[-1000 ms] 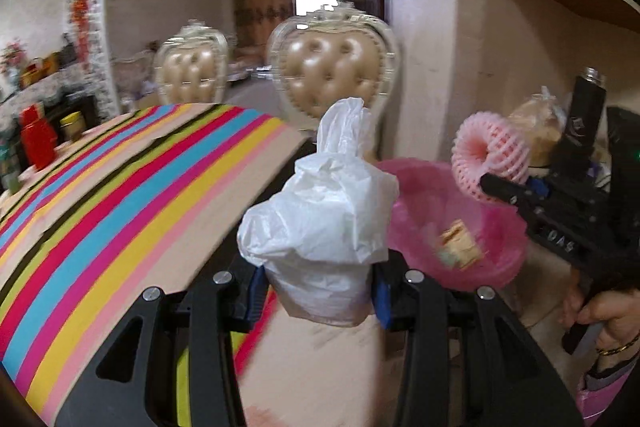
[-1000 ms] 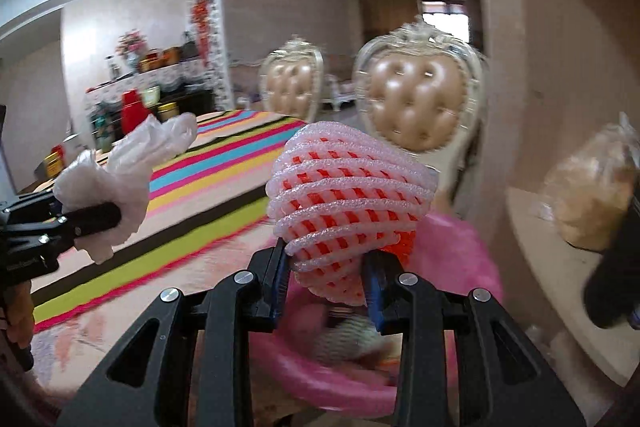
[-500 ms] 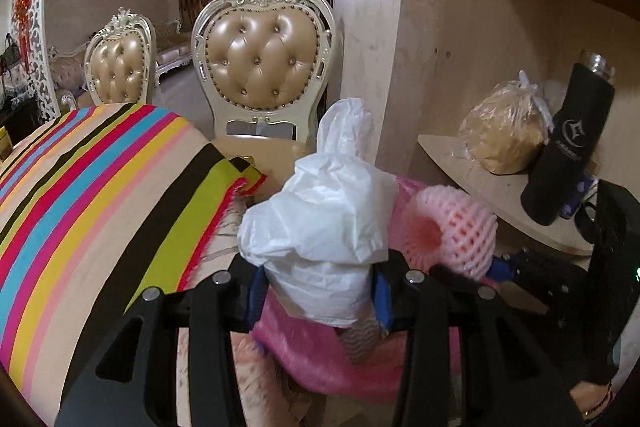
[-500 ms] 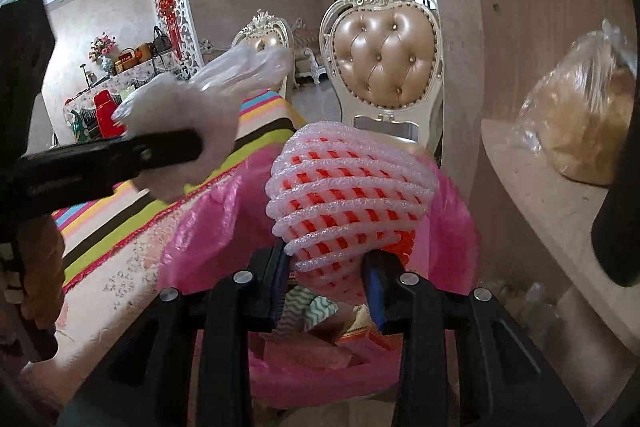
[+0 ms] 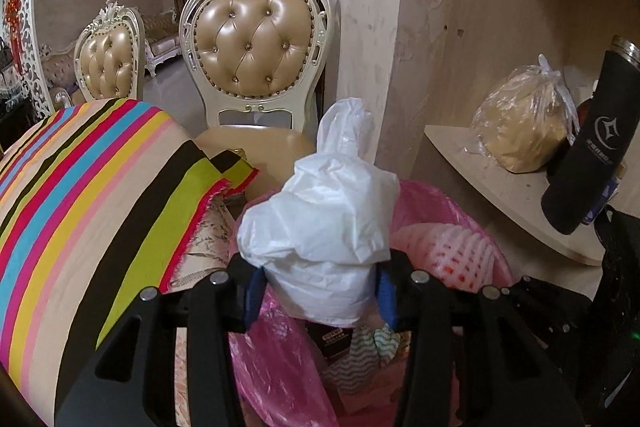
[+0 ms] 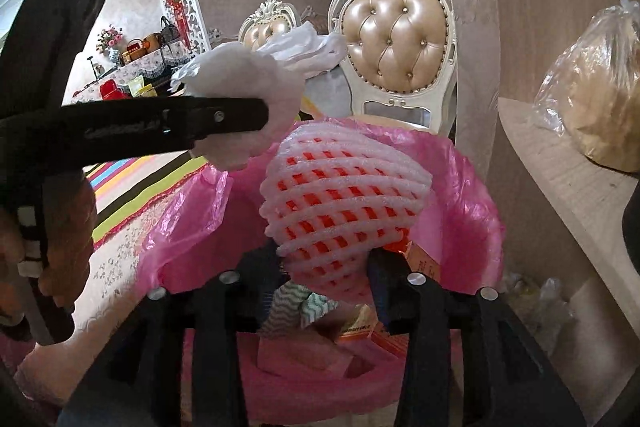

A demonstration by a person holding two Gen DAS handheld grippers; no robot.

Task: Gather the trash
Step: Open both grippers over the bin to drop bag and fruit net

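A crumpled white plastic bag (image 5: 320, 227) sits between the blue pads of my left gripper (image 5: 320, 291), whose jaws are opening. It hangs over the left rim of a bin lined with a pink bag (image 5: 280, 367). My right gripper (image 6: 326, 283) has a pink foam fruit net (image 6: 344, 203) between its pads, and its jaws are opening too. The net hangs above the middle of the pink bin liner (image 6: 472, 195). In the right wrist view the white bag (image 6: 248, 95) is at upper left. Wrappers and a small orange box (image 6: 356, 327) lie inside the bin.
A table with a striped cloth (image 5: 80, 207) borders the bin on the left. Two padded chairs (image 5: 252, 43) stand behind it. On the right, a wall shelf (image 5: 500, 187) carries a clear bag of brown stuff (image 5: 520, 123) and a black bottle (image 5: 592, 147). A hand (image 6: 60, 227) grips the left tool.
The left gripper swung right from over the table to above the bin with the white bag. The right gripper sank with the foam net toward the bin's opening.
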